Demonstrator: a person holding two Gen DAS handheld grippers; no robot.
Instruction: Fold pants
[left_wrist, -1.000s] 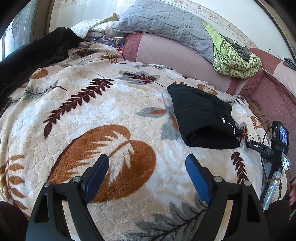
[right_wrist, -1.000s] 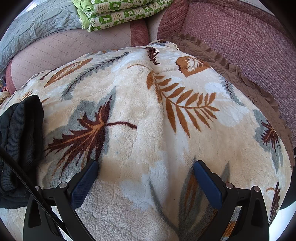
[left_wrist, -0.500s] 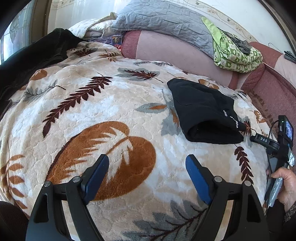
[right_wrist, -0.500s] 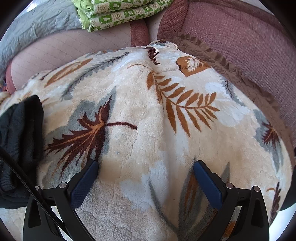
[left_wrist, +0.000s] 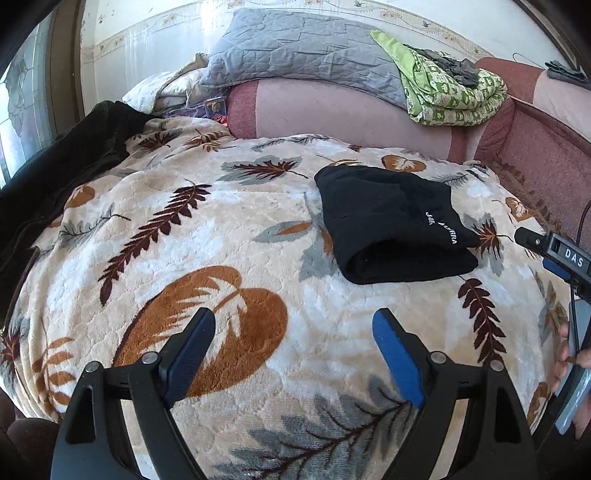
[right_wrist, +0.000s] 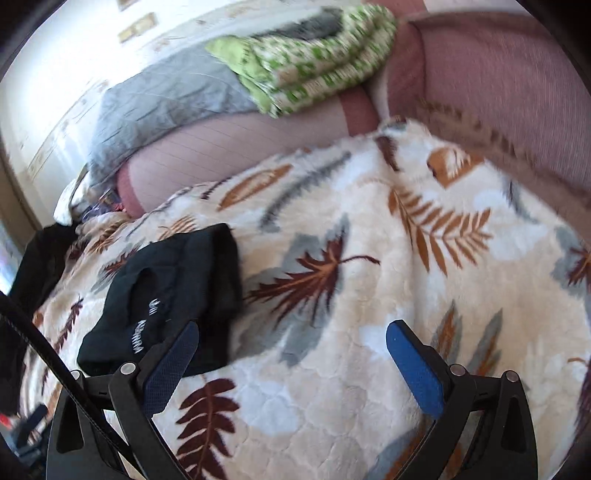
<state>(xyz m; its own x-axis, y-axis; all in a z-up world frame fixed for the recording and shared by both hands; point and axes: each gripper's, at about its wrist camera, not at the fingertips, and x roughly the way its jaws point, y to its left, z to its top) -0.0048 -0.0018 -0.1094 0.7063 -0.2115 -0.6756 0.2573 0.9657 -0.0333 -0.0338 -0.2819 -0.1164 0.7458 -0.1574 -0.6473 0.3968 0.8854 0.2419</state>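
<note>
The black pants (left_wrist: 388, 221) lie folded into a compact bundle with white lettering on the leaf-patterned blanket (left_wrist: 229, 236), right of centre in the left wrist view. They also show in the right wrist view (right_wrist: 173, 291), at the left. My left gripper (left_wrist: 293, 325) is open and empty, well short of the pants. My right gripper (right_wrist: 291, 336) is open and empty, with its left finger (right_wrist: 173, 358) in front of the bundle's near corner. The right gripper's body (left_wrist: 554, 251) shows at the right edge of the left wrist view.
The blanket covers a pink sofa (left_wrist: 332, 110). A grey quilt (left_wrist: 306, 55) and a green patterned blanket (left_wrist: 450, 92) sit on the sofa back. Dark cloth (left_wrist: 55, 173) lies at the left. A black cable (right_wrist: 55, 362) crosses the right wrist view.
My right gripper has swung left and tilted up, so the folded pants now sit closer to its left finger. The left gripper has drawn back slightly. Both stay open.
</note>
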